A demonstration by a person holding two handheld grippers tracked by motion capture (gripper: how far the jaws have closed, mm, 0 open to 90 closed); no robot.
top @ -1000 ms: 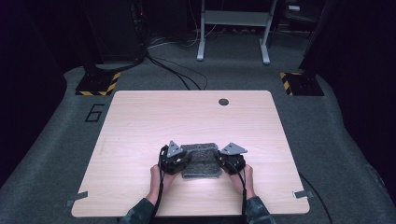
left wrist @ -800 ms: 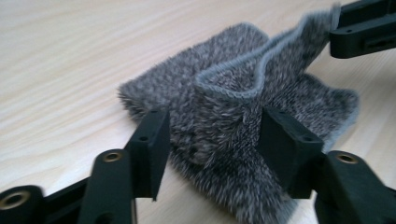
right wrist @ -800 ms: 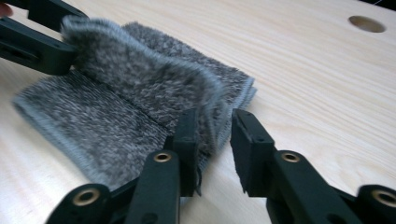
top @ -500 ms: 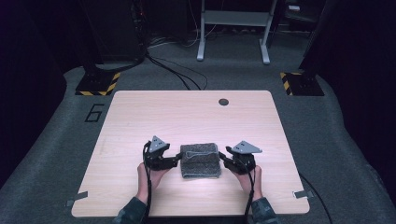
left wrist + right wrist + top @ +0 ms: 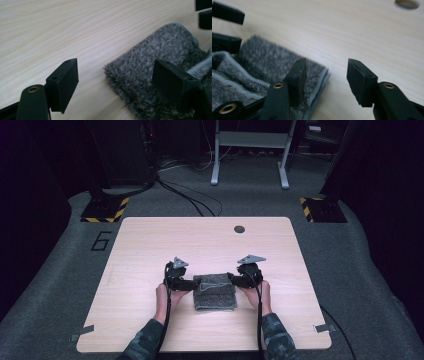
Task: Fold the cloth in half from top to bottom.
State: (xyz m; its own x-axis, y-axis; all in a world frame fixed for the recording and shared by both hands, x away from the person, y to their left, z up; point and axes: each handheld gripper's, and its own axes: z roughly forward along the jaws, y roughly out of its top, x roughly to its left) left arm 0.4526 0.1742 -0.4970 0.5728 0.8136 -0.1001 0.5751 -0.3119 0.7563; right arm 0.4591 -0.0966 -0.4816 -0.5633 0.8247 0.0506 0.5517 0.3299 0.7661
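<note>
A folded grey fluffy towel (image 5: 215,294) lies on the wooden table (image 5: 200,245), near its front edge. My left gripper (image 5: 193,284) is at the towel's left end and my right gripper (image 5: 231,279) at its right end, each held in a hand. In the left gripper view the left gripper (image 5: 117,82) is open, its jaws having just been opening, astride the towel's (image 5: 155,57) edge without pressing it. In the right gripper view the right gripper (image 5: 328,75) is open too, also just opening, with one jaw over the towel's (image 5: 262,65) corner and the gap over bare wood.
A round hole (image 5: 239,228) sits in the table's far side. Around the table the grey floor carries cables (image 5: 190,195), two yellow-and-black striped bases (image 5: 104,211) and a white frame's legs (image 5: 216,165) at the back.
Both grippers have opened and let go of the towel's ends. The hands have drawn slightly apart and a little farther up the table. The towel lies still, folded.
</note>
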